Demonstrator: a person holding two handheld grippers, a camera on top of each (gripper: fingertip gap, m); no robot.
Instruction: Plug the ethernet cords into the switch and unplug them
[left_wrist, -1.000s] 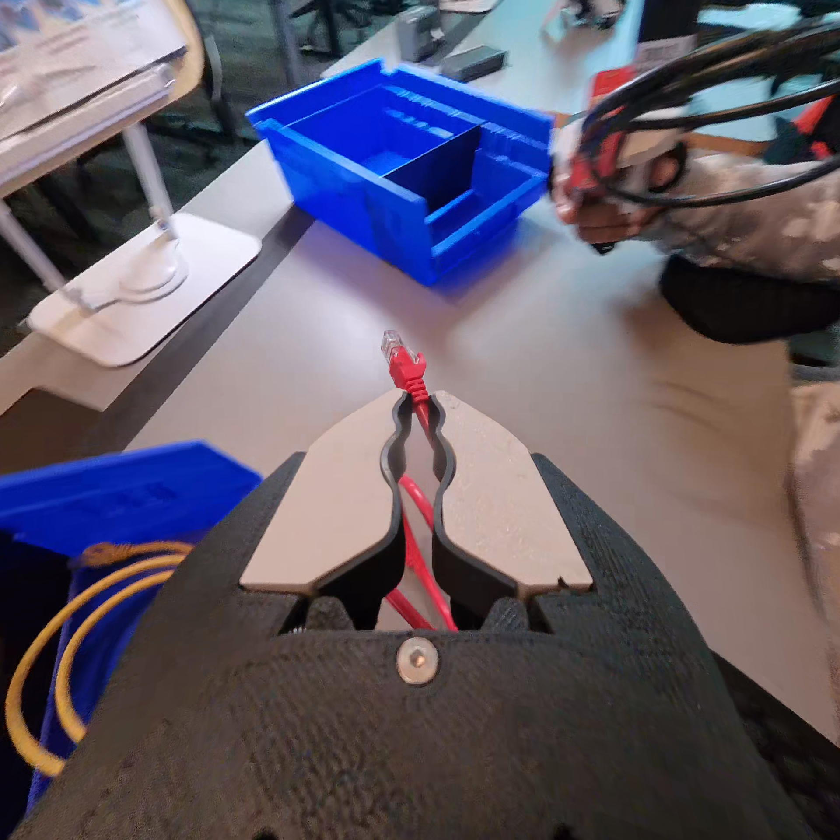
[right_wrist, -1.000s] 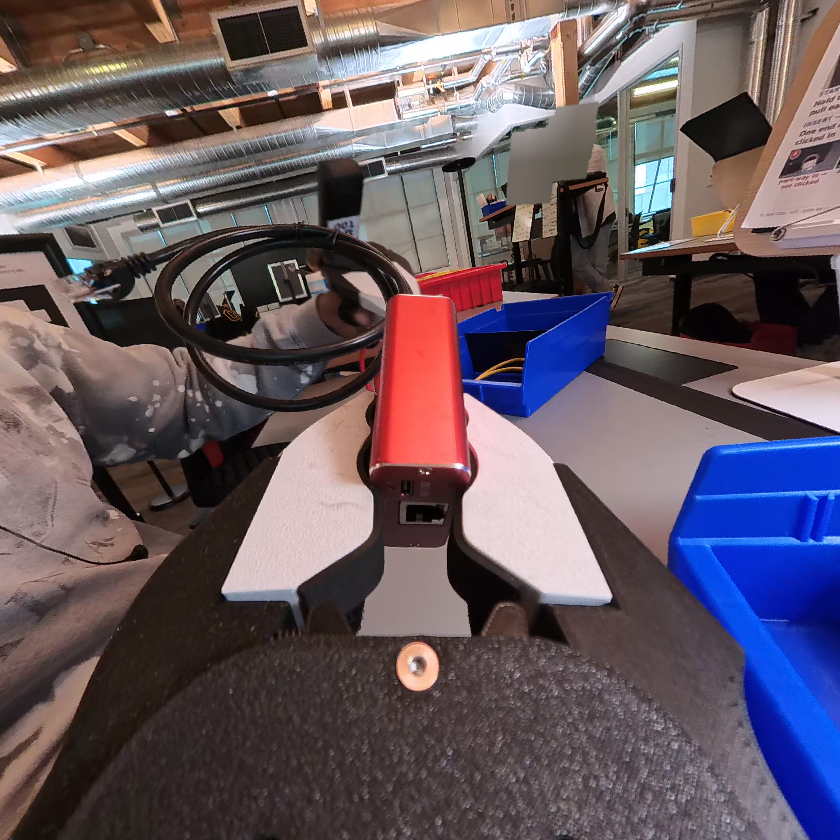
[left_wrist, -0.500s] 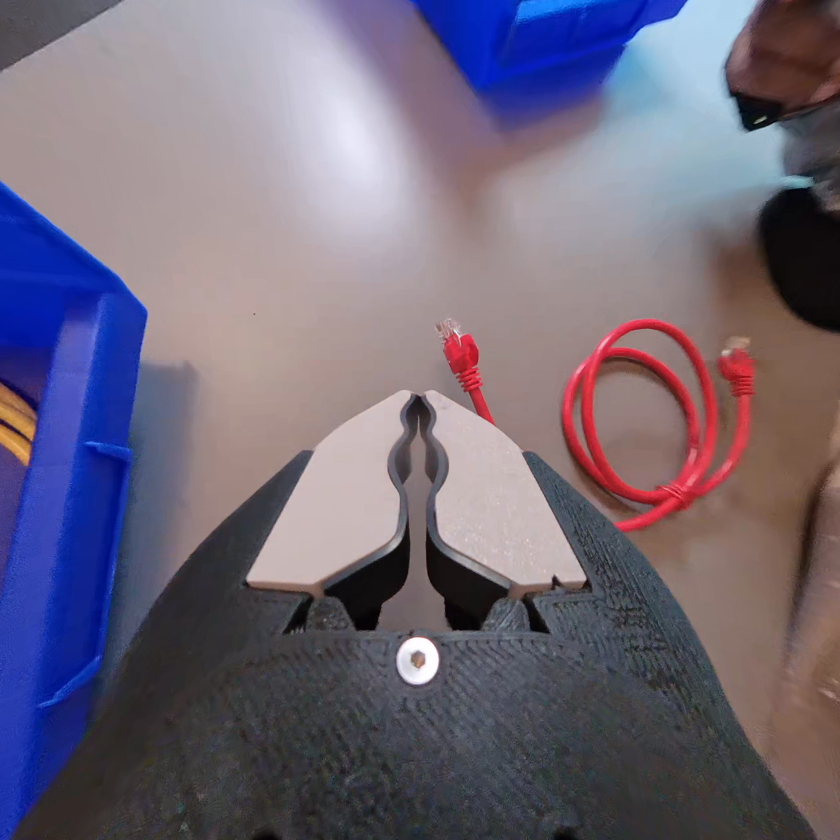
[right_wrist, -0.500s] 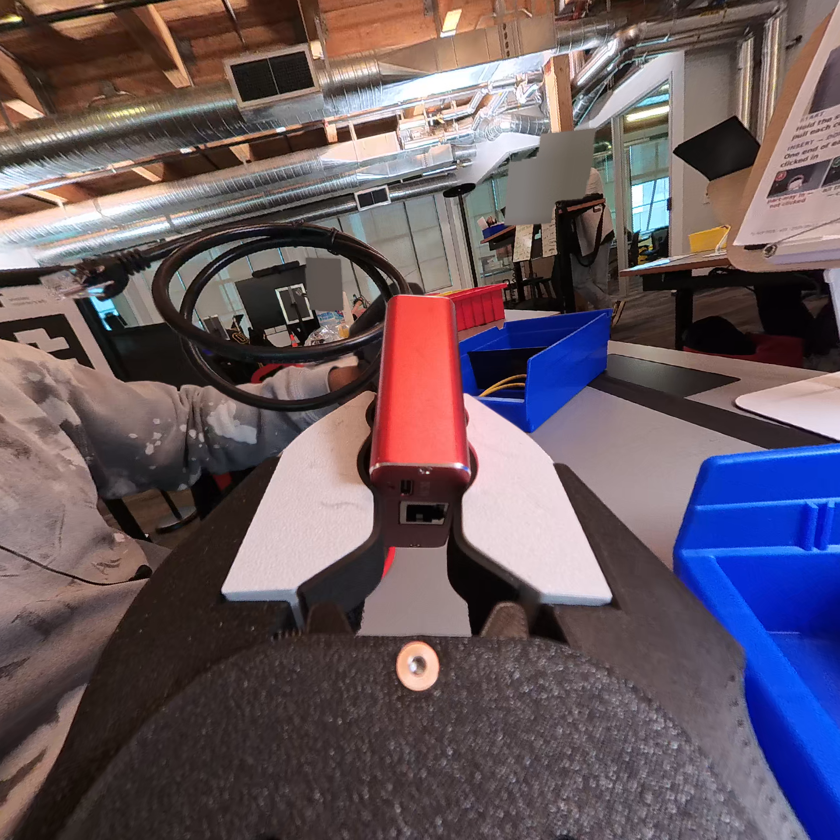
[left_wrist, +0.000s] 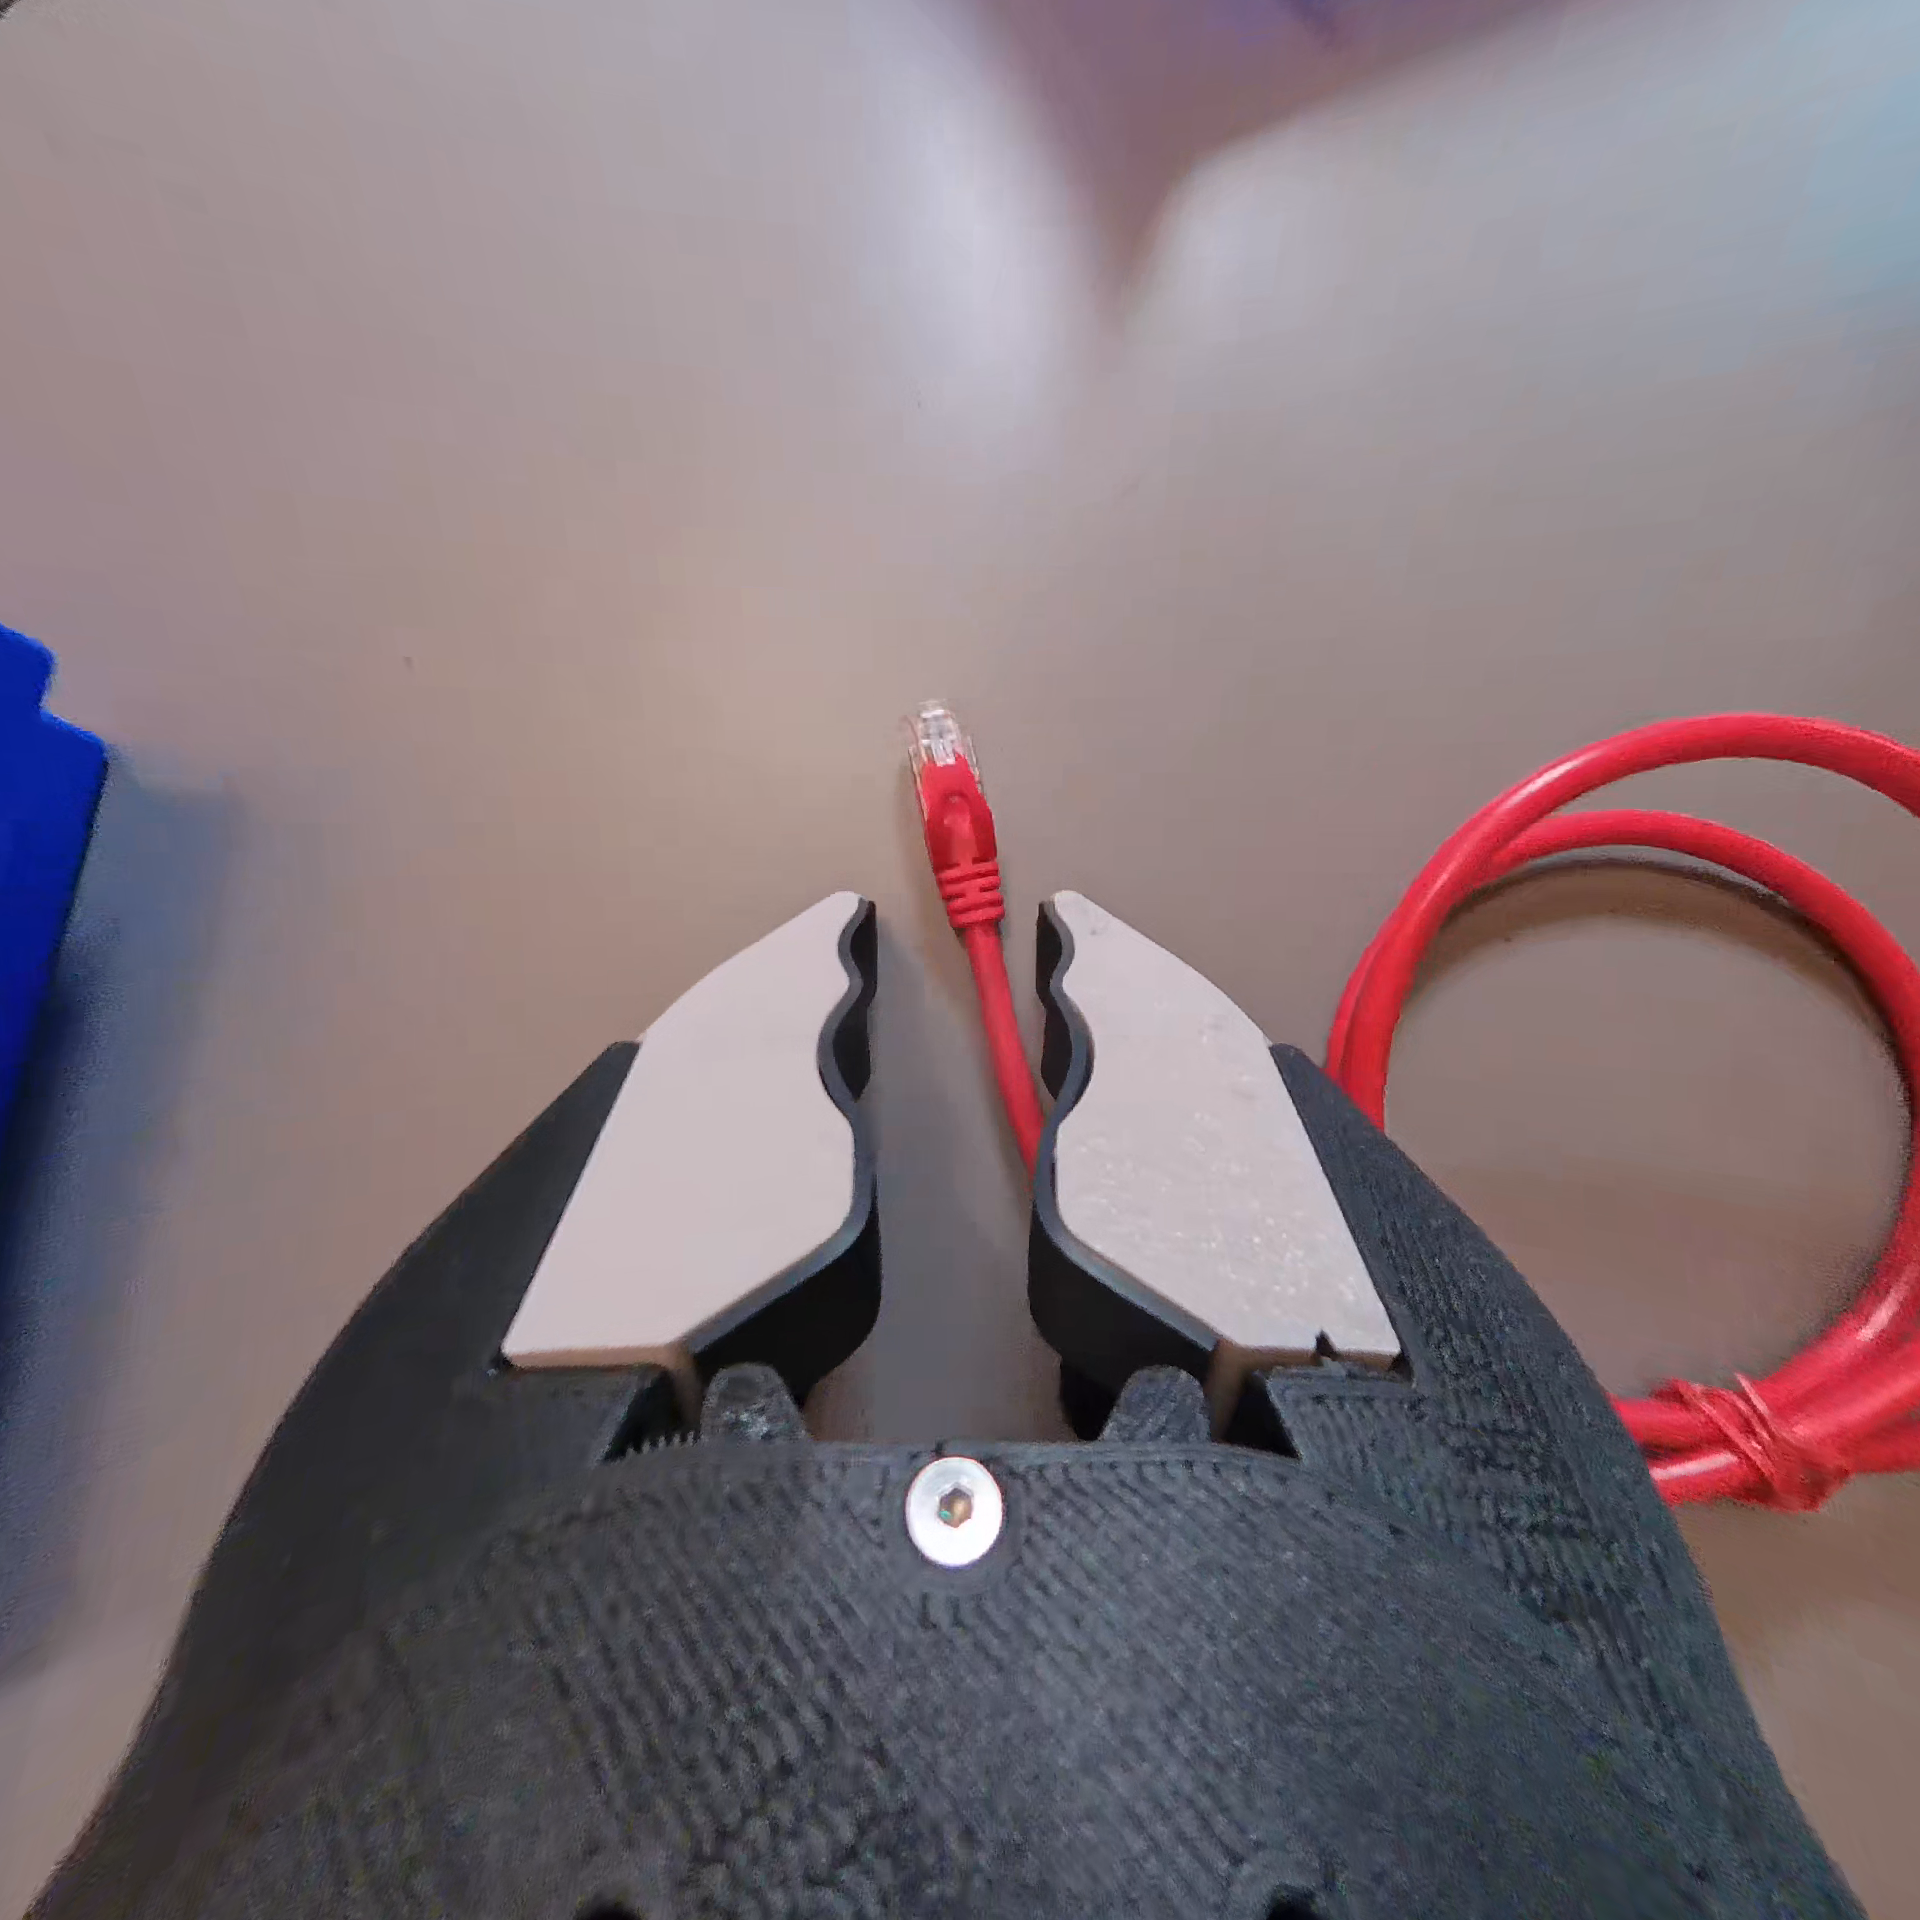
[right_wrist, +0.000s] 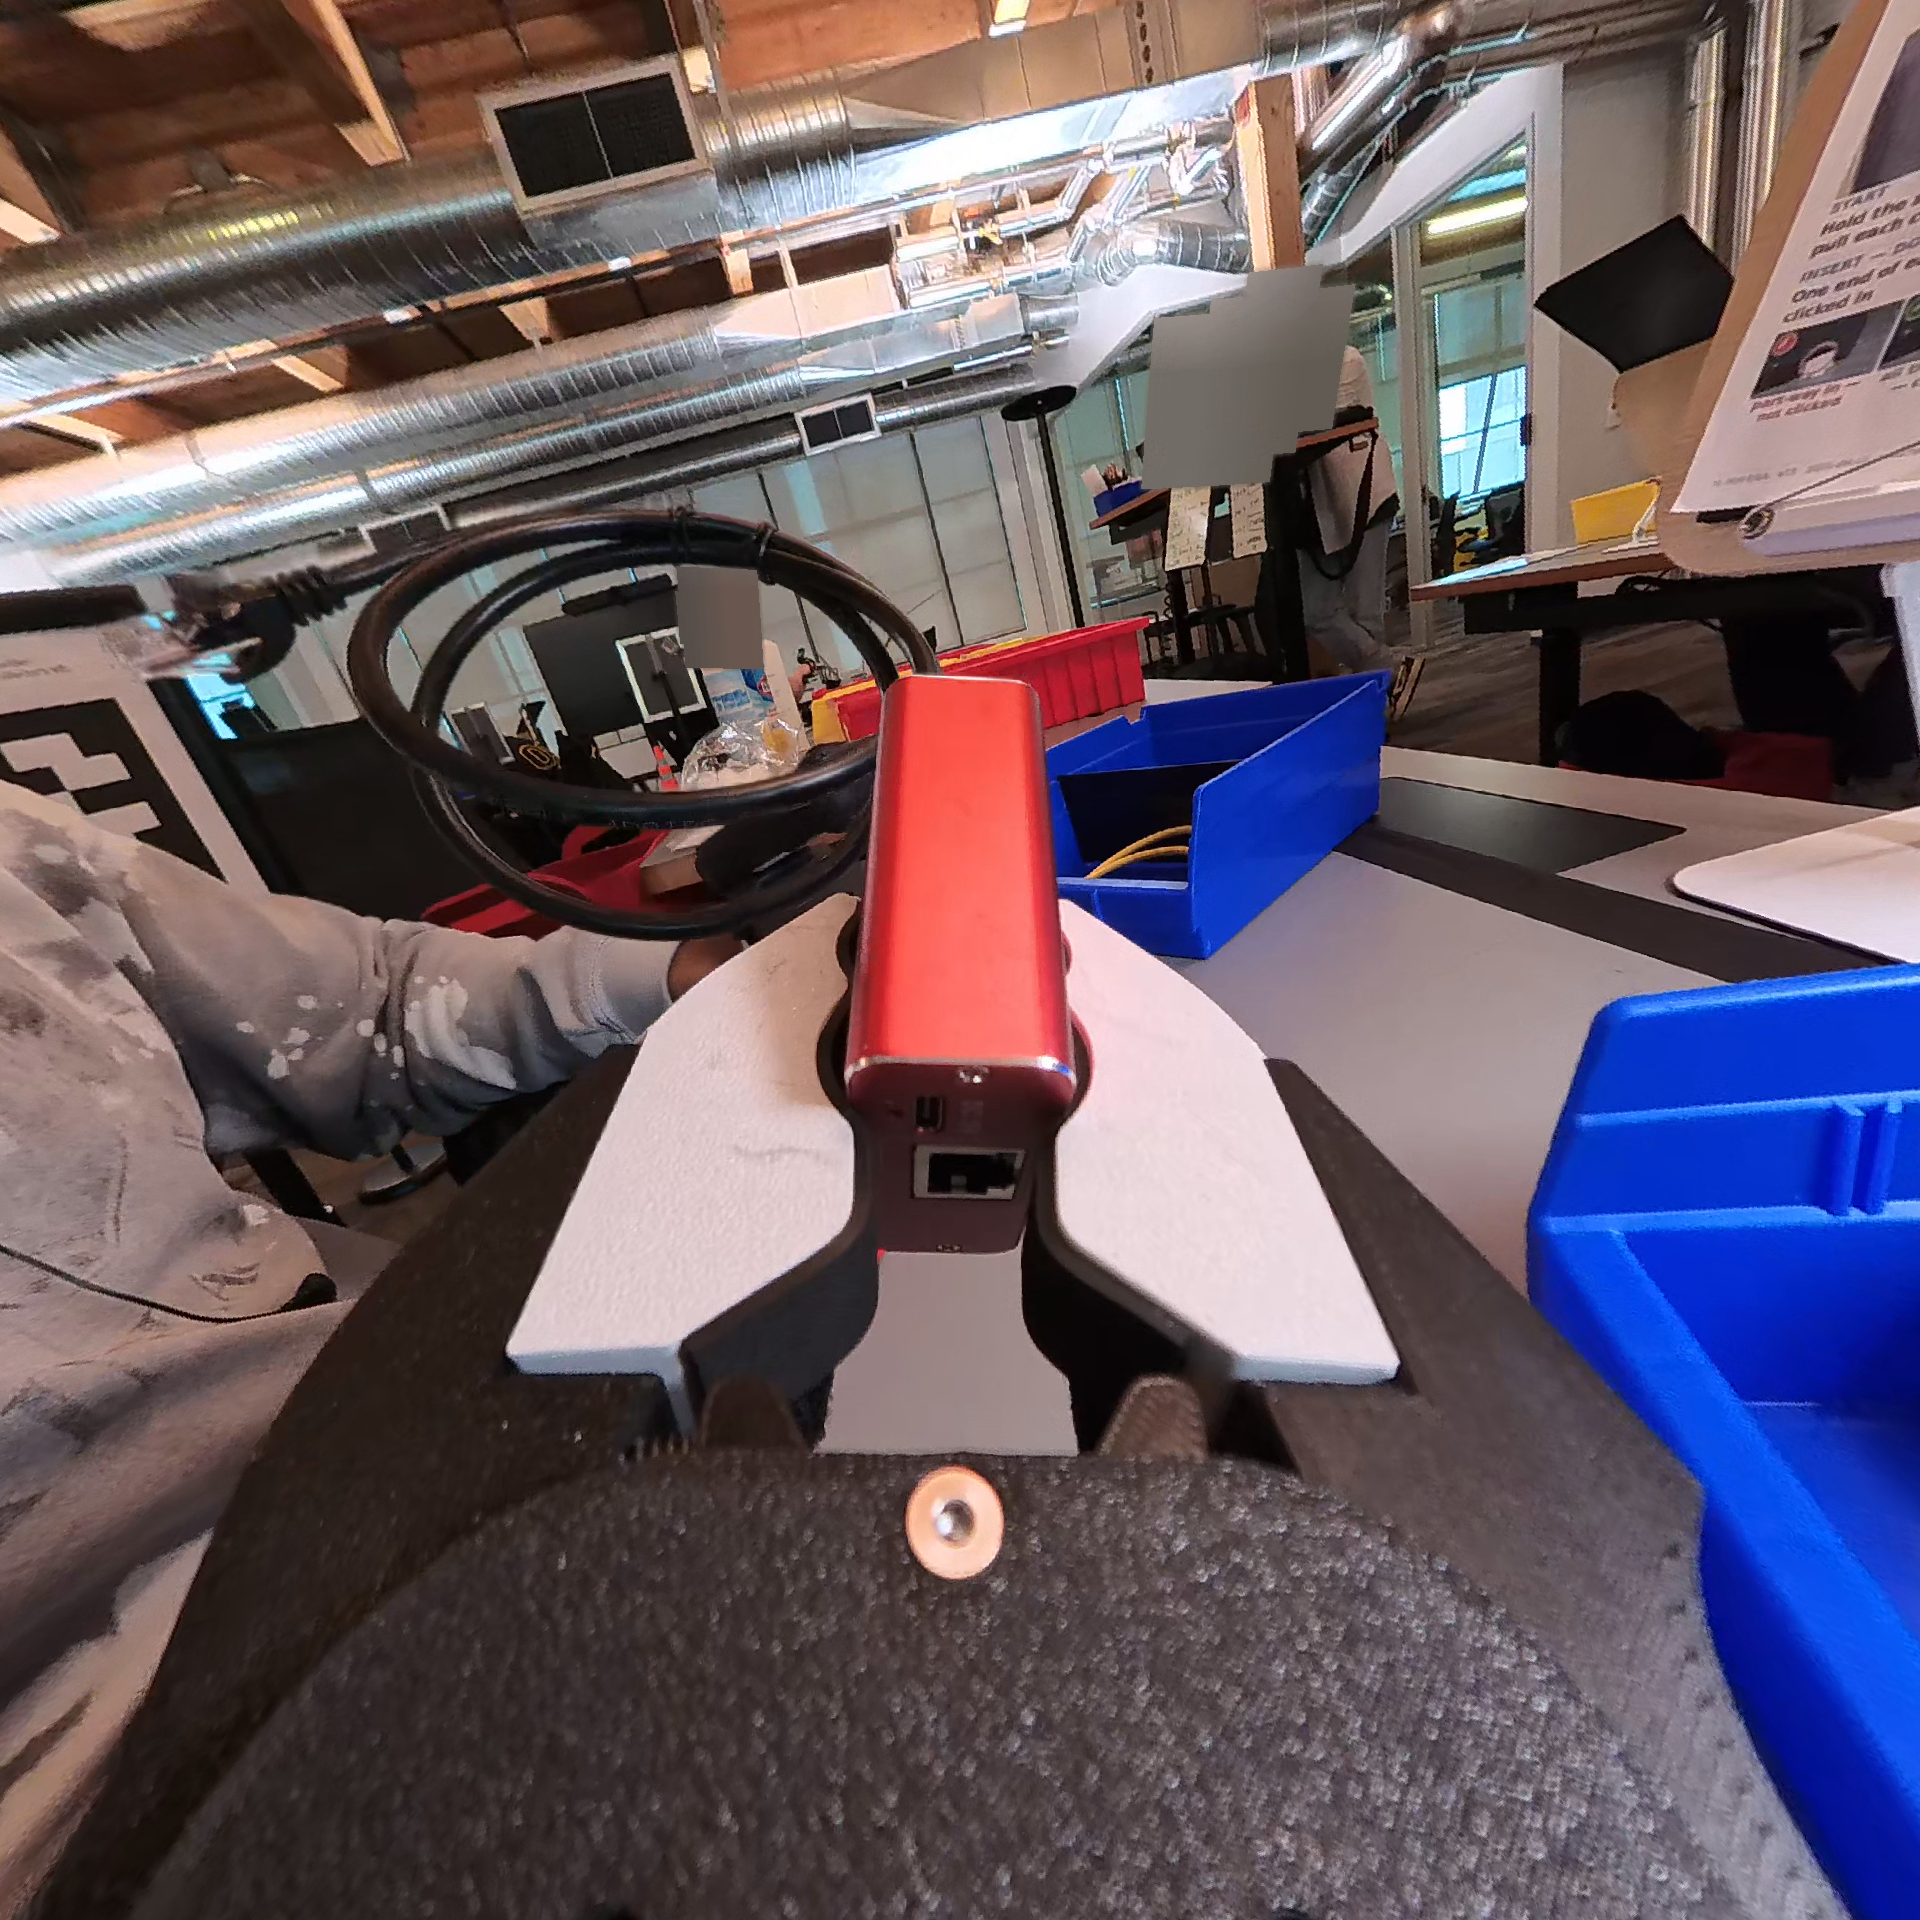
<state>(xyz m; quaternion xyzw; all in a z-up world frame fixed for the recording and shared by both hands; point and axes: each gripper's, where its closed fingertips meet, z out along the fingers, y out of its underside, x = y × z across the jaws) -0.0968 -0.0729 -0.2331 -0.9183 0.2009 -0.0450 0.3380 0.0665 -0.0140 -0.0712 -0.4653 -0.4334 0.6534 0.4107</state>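
Left gripper (left_wrist: 956, 914) wide around red cord (left_wrist: 992, 997); right gripper (right_wrist: 956, 925) clamps switch (right_wrist: 956, 883), far end hidden.

The smooth matt grey bench (left_wrist: 520, 468) carries a glossy red rubber-sheathed cord (left_wrist: 1621, 914). The slim red brushed-metal switch (right_wrist: 961, 883) gleams beside shiny blue plastic bins (right_wrist: 1226, 821).
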